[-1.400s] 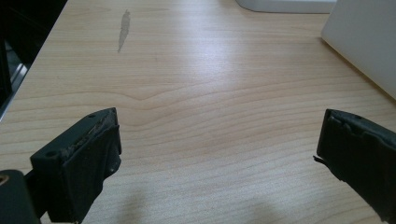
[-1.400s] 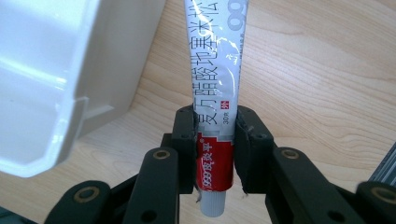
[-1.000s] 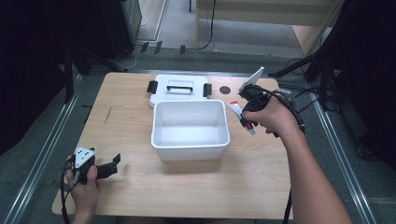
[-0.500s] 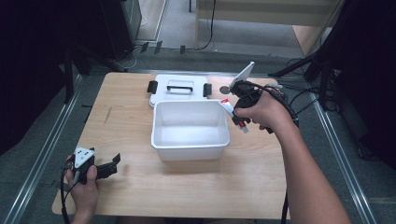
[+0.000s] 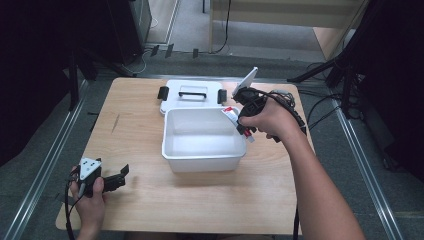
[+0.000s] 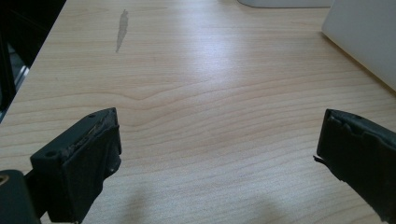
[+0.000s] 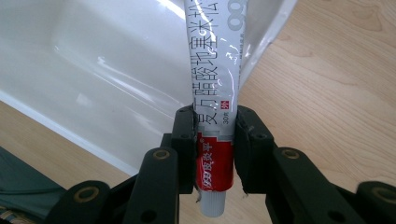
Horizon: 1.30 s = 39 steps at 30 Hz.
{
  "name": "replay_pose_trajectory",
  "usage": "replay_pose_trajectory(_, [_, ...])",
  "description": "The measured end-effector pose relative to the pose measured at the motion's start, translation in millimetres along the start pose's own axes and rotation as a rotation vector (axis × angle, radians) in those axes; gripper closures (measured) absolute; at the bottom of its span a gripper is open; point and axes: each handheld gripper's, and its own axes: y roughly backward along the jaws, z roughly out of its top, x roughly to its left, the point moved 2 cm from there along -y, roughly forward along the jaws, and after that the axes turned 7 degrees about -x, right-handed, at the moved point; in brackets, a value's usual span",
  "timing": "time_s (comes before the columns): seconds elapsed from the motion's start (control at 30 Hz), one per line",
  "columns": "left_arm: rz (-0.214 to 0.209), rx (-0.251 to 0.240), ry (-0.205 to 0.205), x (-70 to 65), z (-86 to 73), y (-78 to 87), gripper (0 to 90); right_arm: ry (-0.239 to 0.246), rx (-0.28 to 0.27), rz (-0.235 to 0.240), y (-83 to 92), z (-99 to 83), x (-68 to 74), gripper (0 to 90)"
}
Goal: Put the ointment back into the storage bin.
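Over the white bin's (image 5: 204,150) rim, right tool (image 5: 243,116) clamping tube (image 7: 215,60), shifted left from beside it

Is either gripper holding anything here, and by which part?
The right gripper is shut on a red-and-white tube, clamped near its cap end. The left gripper stands open over the table, holding nothing.

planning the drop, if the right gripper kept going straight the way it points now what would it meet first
Most likely the white tub. The right gripper, shut on the tube, points over the tub's rim, so the tube's far end would probably meet the inside first; depth is hard to judge.
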Motion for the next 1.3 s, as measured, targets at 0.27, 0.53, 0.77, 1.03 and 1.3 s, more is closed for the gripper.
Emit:
replay_pose_trajectory(0.27, [-0.002,0.0,0.001,0.3,0.0,0.1,0.7,0.016,0.007,0.016,-8.2,6.1,10.6,72.5])
replay_pose_trajectory(0.53, [-0.005,0.003,0.002,0.5,0.0,0.1,0.7,0.034,0.012,0.022,-14.5,10.2,17.5,72.5])
replay_pose_trajectory(0.77, [-0.003,0.003,0.004,0.4,0.1,-0.2,0.7,0.048,0.023,0.042,-25.7,9.5,22.1,72.4])
replay_pose_trajectory(1.03, [-0.003,0.001,0.005,0.5,0.0,-0.4,0.7,0.058,0.049,0.071,-38.3,1.8,23.2,72.4])
replay_pose_trajectory(1.3, [-0.003,0.001,0.01,0.2,-0.1,-0.5,0.7,0.081,0.065,0.09,-48.3,-7.1,25.1,72.4])
